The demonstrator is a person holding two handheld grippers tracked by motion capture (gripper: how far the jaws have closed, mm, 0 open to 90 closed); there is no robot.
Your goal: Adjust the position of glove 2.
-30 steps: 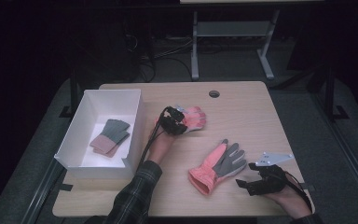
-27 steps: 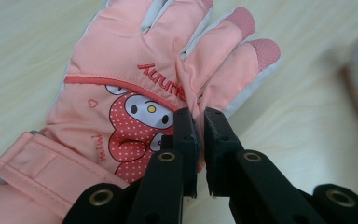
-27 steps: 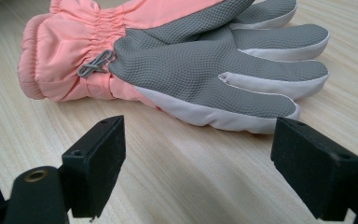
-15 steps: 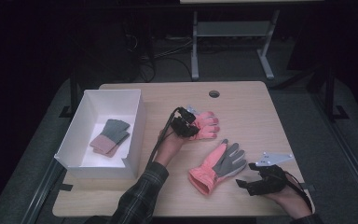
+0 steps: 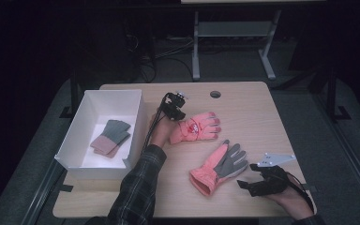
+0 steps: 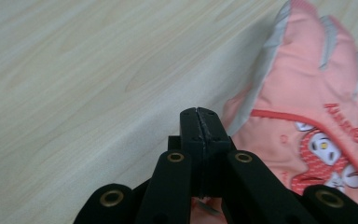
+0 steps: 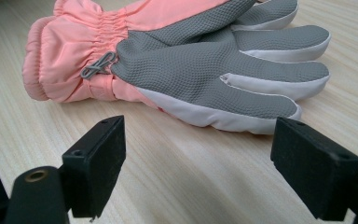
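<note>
left gripper [image 5: 175,108] pinched tight on the pink glove's [image 5: 196,128] edge, right gripper [image 5: 251,183] wide apart, empty, near the palm-up glove [image 5: 218,165]

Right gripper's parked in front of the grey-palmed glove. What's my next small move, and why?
Probably ease the right gripper forward until its jaws straddle the near edge of the pink glove, then close. The jaws stand open and touch nothing, and the glove lies palm up on the table just ahead of them. The white box looks like where it goes.
</note>
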